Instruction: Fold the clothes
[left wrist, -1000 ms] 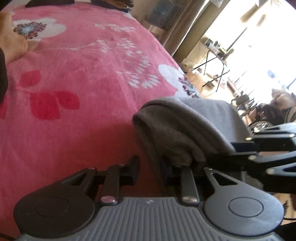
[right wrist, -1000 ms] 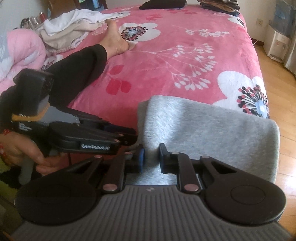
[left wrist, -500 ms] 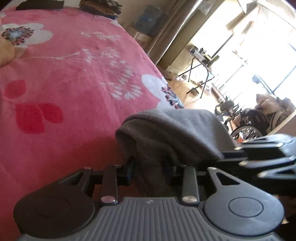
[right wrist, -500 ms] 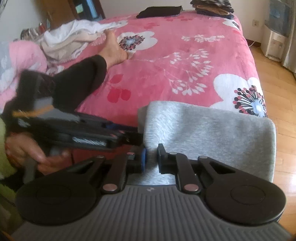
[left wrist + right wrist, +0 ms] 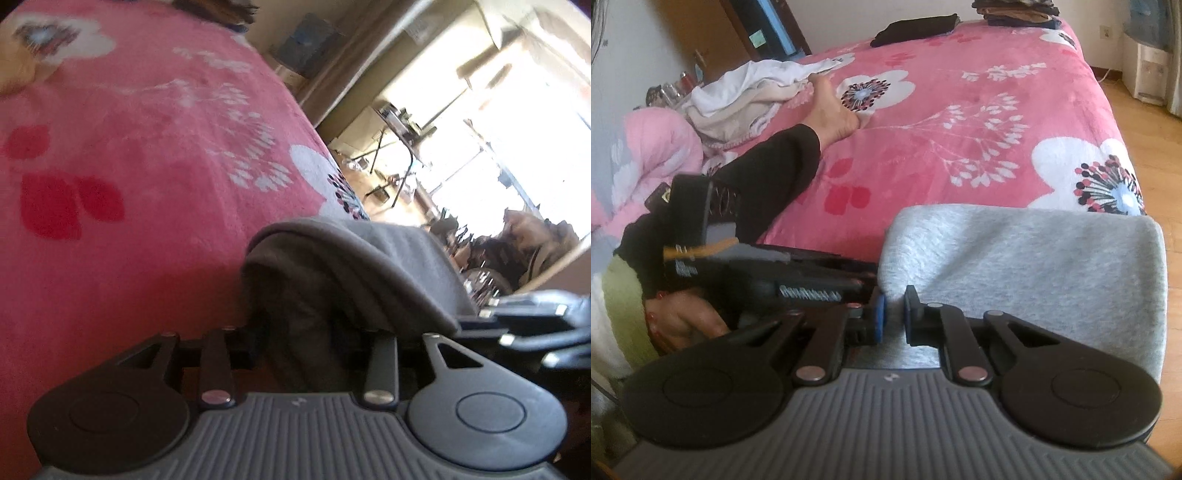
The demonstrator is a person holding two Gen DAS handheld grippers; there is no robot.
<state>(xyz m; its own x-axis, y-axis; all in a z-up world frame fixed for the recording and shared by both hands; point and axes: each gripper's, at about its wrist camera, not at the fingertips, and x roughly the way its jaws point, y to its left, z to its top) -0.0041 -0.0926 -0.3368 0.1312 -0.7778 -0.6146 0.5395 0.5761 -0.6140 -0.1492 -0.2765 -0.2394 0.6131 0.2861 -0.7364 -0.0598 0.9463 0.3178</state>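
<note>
Here the right gripper was angled downward, its jaws pinched on the near edge of the folded grey garment at lower right. The left gripper was opening around the garment's fold. Open pink bed was seen beyond.

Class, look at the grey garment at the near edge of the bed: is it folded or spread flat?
Folded: the grey garment is doubled into a compact block with rounded fold edges.

grey folded garment x1 | grippers x2 | black folded cloth x1, upper middle | bare foot x1
</note>
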